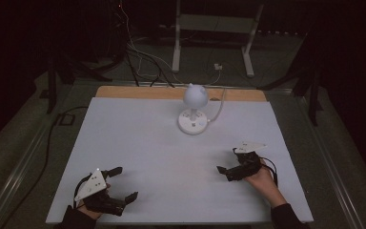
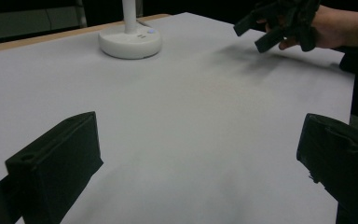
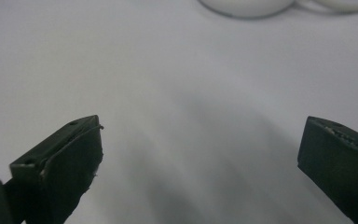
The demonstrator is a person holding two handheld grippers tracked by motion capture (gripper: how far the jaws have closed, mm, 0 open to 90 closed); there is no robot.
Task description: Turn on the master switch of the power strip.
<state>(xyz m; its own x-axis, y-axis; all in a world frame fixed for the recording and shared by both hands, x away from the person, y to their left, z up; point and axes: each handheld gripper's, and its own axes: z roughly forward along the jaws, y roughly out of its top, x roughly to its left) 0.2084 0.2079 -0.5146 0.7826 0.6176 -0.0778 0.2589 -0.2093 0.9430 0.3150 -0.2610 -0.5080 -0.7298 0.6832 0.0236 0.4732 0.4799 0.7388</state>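
White plastic, that is what my eye goes to first: a small white desk lamp with a round base and a globe-shaped head [image 1: 193, 107] stands at the far middle of the pale grey table top [image 1: 138, 138], its white cord [image 1: 219, 106] trailing off over the wooden back edge. I judge I am at the very start of the approach, since both tools sit near my side of the table, well apart from the lamp. My left gripper [image 1: 123, 183] rests low at the near left corner with its jaws spread wide; in the left gripper view nothing but bare table lies between them, and the lamp's base [image 2: 129, 42] shows far ahead. My right gripper [image 1: 228, 164] hovers at the near right, angled toward the middle of the table, jaws likewise wide apart and gripping nothing; in the right gripper view the rim of the base [image 3: 247, 6] just peeks in at the top. Neither claw touches anything. The next move, as I read it, calls for carrying the right gripper forward and leftward to the lamp, keeping it open until the jaws straddle the stem or reach the button on the base.
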